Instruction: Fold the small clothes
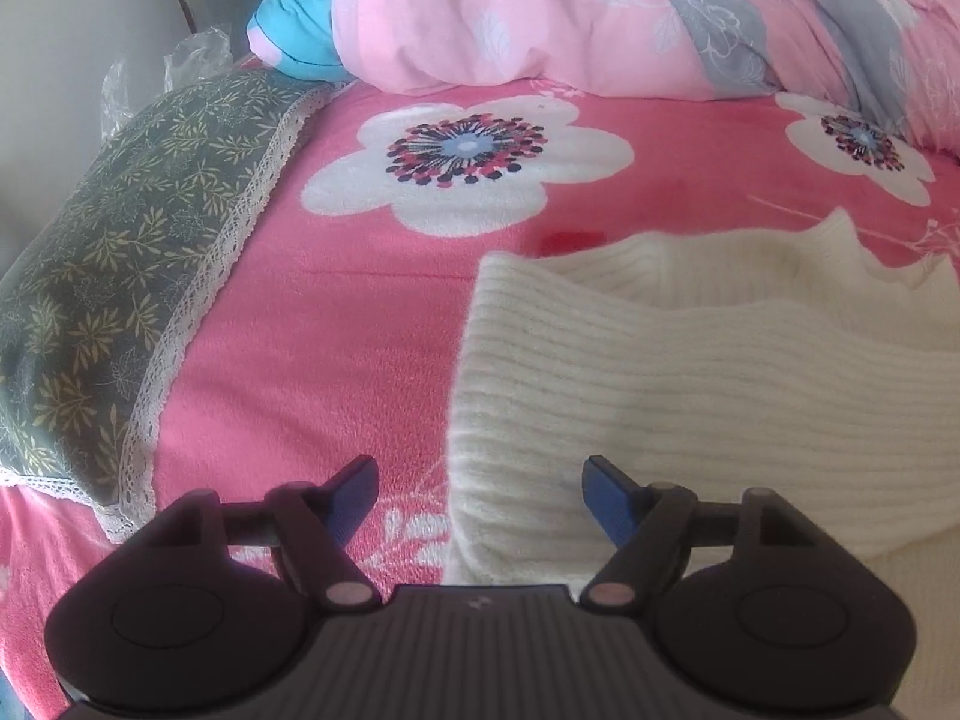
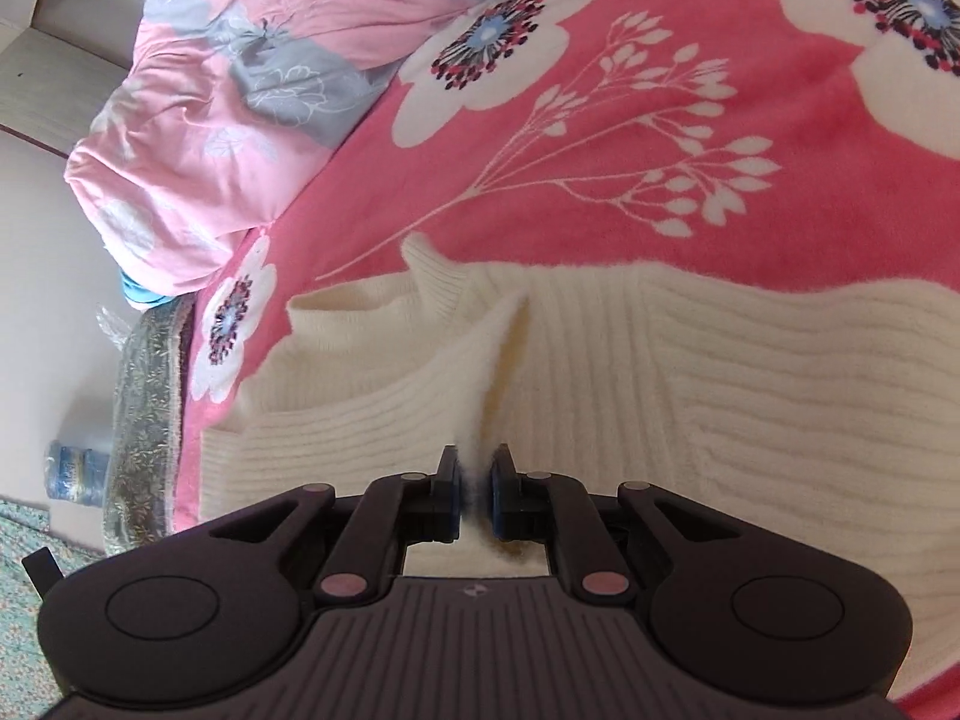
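Note:
A cream ribbed knit sweater [image 1: 690,372] lies on the pink flowered bed blanket [image 1: 360,312]. In the left wrist view my left gripper [image 1: 480,495] is open and empty, hovering over the sweater's left edge, with one blue-padded finger over the blanket and the other over the knit. In the right wrist view the sweater [image 2: 750,396] spreads to the right. My right gripper [image 2: 476,489] is shut on a raised fold of the sweater, which rises in a ridge away from the jaws.
A green leaf-print pillow with lace trim [image 1: 120,276] lies at the left. A bunched pink and grey quilt [image 1: 600,12] and a turquoise cloth [image 1: 294,12] sit at the back. The bed edge, a wall and the floor show at the left [image 2: 36,300].

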Motion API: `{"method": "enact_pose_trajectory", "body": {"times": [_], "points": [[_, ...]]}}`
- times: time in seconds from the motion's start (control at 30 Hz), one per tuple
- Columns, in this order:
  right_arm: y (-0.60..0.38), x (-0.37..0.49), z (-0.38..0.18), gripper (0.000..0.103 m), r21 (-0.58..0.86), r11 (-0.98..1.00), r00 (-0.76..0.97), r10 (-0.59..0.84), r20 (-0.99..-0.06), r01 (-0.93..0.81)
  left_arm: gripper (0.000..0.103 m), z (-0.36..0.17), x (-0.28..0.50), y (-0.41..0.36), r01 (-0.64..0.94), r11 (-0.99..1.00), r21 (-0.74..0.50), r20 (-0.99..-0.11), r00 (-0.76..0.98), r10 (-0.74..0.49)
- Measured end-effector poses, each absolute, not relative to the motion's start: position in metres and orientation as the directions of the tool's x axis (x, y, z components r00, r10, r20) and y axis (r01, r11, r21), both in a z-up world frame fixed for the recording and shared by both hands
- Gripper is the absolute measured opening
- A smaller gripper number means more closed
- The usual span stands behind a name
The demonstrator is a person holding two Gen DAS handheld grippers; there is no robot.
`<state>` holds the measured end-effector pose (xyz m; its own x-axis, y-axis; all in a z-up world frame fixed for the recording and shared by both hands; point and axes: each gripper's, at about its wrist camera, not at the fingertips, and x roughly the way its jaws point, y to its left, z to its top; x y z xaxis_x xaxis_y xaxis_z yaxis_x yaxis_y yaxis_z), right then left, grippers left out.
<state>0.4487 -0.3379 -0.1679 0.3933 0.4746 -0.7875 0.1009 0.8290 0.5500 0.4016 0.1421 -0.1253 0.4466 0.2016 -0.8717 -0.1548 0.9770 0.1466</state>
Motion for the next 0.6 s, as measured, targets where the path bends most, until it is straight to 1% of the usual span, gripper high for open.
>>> {"method": "enact_pose_trajectory", "body": {"times": [0.03,0.07,0.1,0.13,0.17,0.23,0.3,0.4,0.47,0.5,0.53,0.6], "points": [[-0.34,0.451,-0.171,0.103,0.484,0.866,0.387,0.406,-0.828,0.125,0.078,-0.136,0.405,0.141,-0.16,0.973,0.164,-0.876,0.431,0.218],[-0.343,0.452,-0.172,0.103,0.417,0.897,0.398,0.332,-0.855,0.146,0.079,-0.141,0.405,0.143,-0.172,0.974,0.15,-0.875,0.435,0.212],[-0.348,0.45,-0.169,0.103,0.378,0.911,0.426,0.28,-0.861,0.165,0.081,-0.141,0.404,0.144,-0.184,0.972,0.144,-0.871,0.442,0.213],[-0.355,0.444,-0.162,0.103,0.354,0.918,0.482,0.233,-0.844,0.176,0.081,-0.14,0.403,0.145,-0.186,0.972,0.145,-0.868,0.447,0.215],[-0.359,0.441,-0.156,0.103,0.361,0.917,0.517,0.23,-0.825,0.169,0.081,-0.138,0.402,0.145,-0.177,0.973,0.151,-0.865,0.452,0.217],[-0.364,0.432,-0.142,0.103,0.418,0.9,0.568,0.281,-0.773,0.123,0.083,-0.137,0.4,0.145,-0.169,0.971,0.171,-0.858,0.458,0.231],[-0.356,0.433,-0.138,0.103,0.459,0.887,0.544,0.364,-0.756,0.044,0.083,-0.137,0.401,0.144,-0.166,0.969,0.183,-0.858,0.455,0.239],[-0.325,0.442,-0.15,0.103,0.462,0.886,0.456,0.426,-0.781,-0.037,0.083,-0.138,0.403,0.143,-0.186,0.965,0.184,-0.859,0.446,0.25],[-0.308,0.45,-0.173,0.103,0.394,0.919,0.398,0.373,-0.838,-0.031,0.083,-0.137,0.402,0.141,-0.194,0.962,0.193,-0.855,0.448,0.262],[-0.301,0.455,-0.189,0.103,0.324,0.946,0.358,0.308,-0.882,-0.017,0.083,-0.136,0.401,0.14,-0.189,0.961,0.202,-0.851,0.451,0.267],[-0.298,0.457,-0.203,0.103,0.306,0.952,0.347,0.292,-0.891,-0.016,0.083,-0.134,0.399,0.138,-0.184,0.96,0.212,-0.847,0.455,0.274],[-0.305,0.455,-0.2,0.103,0.352,0.936,0.356,0.324,-0.876,0.014,0.08,-0.124,0.392,0.132,-0.174,0.96,0.22,-0.836,0.474,0.277]]}}
